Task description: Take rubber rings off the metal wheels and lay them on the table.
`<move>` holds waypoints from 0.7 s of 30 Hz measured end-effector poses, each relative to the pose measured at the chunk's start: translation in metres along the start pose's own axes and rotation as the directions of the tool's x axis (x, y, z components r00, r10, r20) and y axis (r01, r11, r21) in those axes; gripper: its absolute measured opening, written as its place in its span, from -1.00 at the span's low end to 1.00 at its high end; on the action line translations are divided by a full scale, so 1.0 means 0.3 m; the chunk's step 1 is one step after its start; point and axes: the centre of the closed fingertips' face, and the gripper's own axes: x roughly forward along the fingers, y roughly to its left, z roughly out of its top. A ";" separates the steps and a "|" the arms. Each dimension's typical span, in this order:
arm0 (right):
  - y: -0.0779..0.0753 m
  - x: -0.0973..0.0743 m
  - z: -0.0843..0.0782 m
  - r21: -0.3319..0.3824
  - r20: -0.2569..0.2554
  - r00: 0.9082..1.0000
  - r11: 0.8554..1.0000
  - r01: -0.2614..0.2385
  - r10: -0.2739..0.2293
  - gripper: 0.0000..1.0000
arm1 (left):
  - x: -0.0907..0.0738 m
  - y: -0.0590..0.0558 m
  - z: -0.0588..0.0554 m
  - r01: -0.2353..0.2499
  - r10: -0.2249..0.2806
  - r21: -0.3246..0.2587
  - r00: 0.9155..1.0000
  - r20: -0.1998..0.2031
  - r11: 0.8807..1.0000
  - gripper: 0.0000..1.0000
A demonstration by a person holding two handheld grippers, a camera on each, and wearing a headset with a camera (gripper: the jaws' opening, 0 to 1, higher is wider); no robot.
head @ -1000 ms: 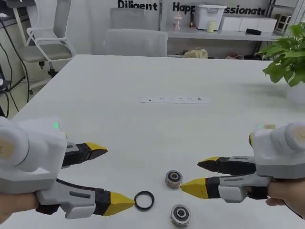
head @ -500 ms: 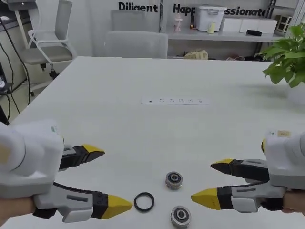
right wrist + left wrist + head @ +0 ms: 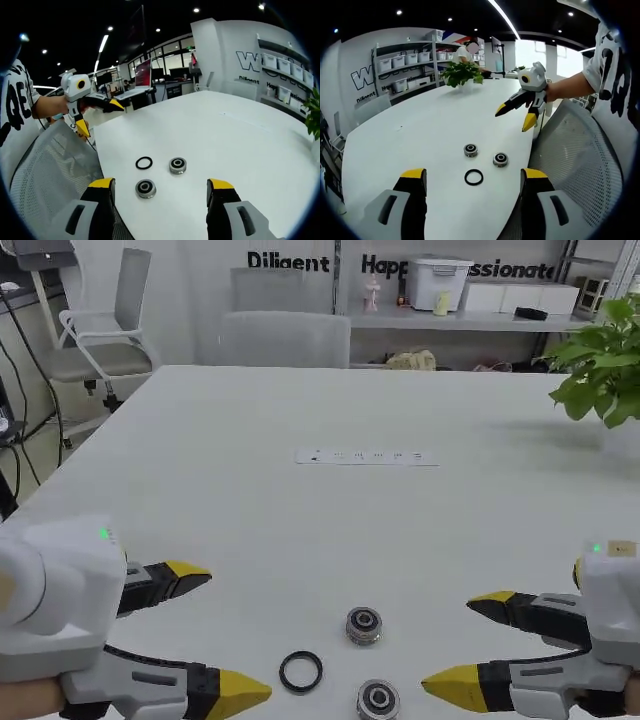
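Near the front of the bench (image 3: 300,520), one rubber ring (image 3: 301,671) lies loose beside the far wheel (image 3: 363,625), likely stripped — the near wheel (image 3: 378,699) seems to wear its dark ring. Your left claw (image 3: 235,634) and right claw (image 3: 448,642) flank them, jaws apart, empty.
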 end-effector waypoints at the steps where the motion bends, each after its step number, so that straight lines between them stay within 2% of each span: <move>1: 0.001 -0.002 -0.007 -0.006 -0.006 1.000 1.000 0.003 -0.003 0.48 | 0.000 -0.002 -0.001 0.001 -0.001 -0.001 1.000 -0.001 1.000 0.49; 7: 0.002 -0.014 -0.030 -0.025 -0.020 1.000 1.000 0.015 -0.015 0.50 | -0.002 -0.008 -0.011 0.001 -0.001 -0.005 1.000 -0.005 1.000 0.49; 21: 0.004 -0.030 -0.058 -0.012 -0.024 0.999 1.000 0.028 -0.028 0.51 | -0.009 -0.019 -0.033 -0.003 0.003 -0.011 1.000 -0.015 1.000 0.49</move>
